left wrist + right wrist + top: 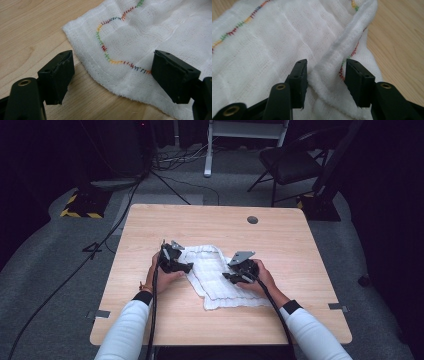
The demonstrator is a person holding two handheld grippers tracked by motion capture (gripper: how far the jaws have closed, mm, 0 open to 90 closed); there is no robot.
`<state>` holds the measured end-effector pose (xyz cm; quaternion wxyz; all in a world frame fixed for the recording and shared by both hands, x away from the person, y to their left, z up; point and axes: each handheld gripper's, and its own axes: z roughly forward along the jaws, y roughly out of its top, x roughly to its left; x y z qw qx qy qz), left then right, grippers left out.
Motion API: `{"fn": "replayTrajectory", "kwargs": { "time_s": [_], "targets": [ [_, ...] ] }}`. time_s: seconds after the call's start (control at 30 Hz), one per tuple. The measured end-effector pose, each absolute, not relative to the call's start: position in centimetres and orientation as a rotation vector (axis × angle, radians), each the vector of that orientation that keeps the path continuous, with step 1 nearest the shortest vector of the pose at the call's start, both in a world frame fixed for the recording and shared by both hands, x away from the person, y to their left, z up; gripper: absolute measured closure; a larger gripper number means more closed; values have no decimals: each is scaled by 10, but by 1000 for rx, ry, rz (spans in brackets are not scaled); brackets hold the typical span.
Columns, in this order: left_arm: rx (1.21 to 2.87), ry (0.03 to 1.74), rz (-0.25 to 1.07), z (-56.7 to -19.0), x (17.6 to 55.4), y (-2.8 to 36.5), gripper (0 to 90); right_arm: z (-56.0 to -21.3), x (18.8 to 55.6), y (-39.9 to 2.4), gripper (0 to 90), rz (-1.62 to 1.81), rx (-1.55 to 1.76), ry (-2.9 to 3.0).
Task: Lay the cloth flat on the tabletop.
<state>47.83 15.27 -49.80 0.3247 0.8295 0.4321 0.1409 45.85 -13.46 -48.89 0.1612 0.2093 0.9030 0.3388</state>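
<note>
A white muslin cloth (215, 275) with multicoloured stitching lies rumpled on the wooden table (200, 220). My left gripper (186, 268) rests at the cloth's left edge. In the left gripper view it (112, 56) stands open, its jaws wide apart over a rounded corner of the cloth (150, 32) that lies flat on the wood. My right gripper (227, 276) is over the cloth's right half. In the right gripper view its jaws (325, 62) straddle a raised hemmed fold of the cloth (262, 50); the fold sits between the pads without being squeezed.
A round grommet hole (252, 219) sits near the table's far edge. Beyond the table are a folding chair (287, 162), a white stand base (208, 165) and cables on the grey floor (75, 265). Bare wood surrounds the cloth on every side.
</note>
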Motion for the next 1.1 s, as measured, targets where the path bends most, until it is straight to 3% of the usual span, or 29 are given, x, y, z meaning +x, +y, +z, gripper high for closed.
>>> {"fn": "replayTrajectory", "kwargs": {
  "time_s": [0.1,0.13,0.17,0.2,0.27,0.3,0.33,0.37,0.77,1.1],
  "targets": [
    [2175,1118,366,-498,479,153,209,-487,461,-138,695,979,618,2573],
    [2178,1103,362,-497,479,154,319,-485,462,-142,771,971,628,2558],
    [2179,1096,355,-496,479,154,319,-485,462,-142,771,971,628,2558],
    [2171,1091,348,-495,479,154,380,-484,462,-144,786,958,637,2539],
    [2169,1069,326,-494,478,154,598,-480,463,-152,847,967,649,2520],
    [2172,1051,315,-494,477,154,645,-478,462,-155,851,968,656,2510],
    [2190,1024,342,-492,476,154,758,-473,463,-164,856,966,675,2482],
    [2190,1024,342,-492,476,154,780,-473,463,-164,856,966,675,2482],
    [2120,840,413,-447,473,146,833,-412,453,-231,862,1061,785,2242],
    [2087,772,520,-413,487,123,832,-375,466,-237,863,1046,801,2120]
  ]
}}
